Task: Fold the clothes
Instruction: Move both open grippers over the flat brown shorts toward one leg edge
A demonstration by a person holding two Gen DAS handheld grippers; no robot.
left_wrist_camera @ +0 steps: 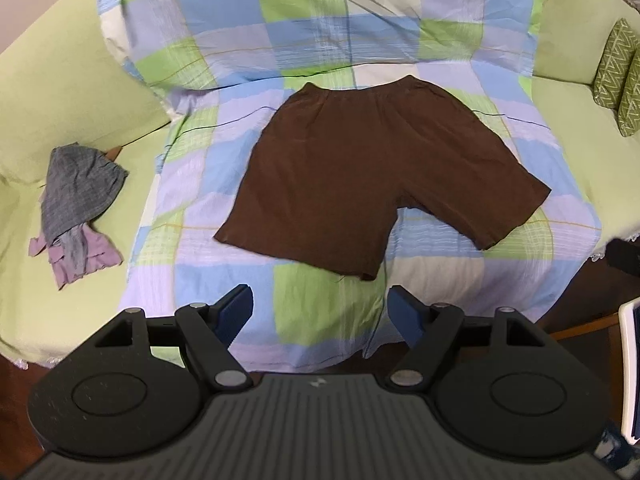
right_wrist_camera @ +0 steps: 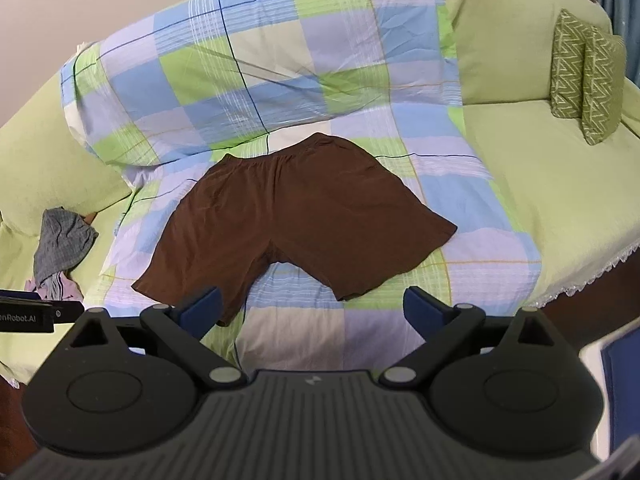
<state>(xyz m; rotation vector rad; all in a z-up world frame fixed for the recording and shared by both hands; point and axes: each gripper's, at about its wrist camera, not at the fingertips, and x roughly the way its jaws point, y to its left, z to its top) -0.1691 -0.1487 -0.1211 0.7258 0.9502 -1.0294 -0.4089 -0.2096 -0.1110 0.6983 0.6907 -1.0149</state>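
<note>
Blue-padded left gripper (left_wrist_camera: 320, 312) and right gripper (right_wrist_camera: 312, 314) hover spread and empty, short of the flat brown cotton shorts (left_wrist_camera: 376, 172) on the checked blue-green sheet (left_wrist_camera: 328, 316). Nothing folded yet; next likely pinching both leg hems.

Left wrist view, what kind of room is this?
Probably a living room at home: a green-covered sofa draped with a checked sheet, patterned cushions at one end, and brown shorts laid flat for folding.

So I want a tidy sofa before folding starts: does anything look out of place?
Yes: a crumpled grey garment lies heaped over a lilac one on the green seat, left of the checked sheet. The brown shorts lie flat, waistband away, slightly skewed. Both grippers are open, holding nothing.
</note>
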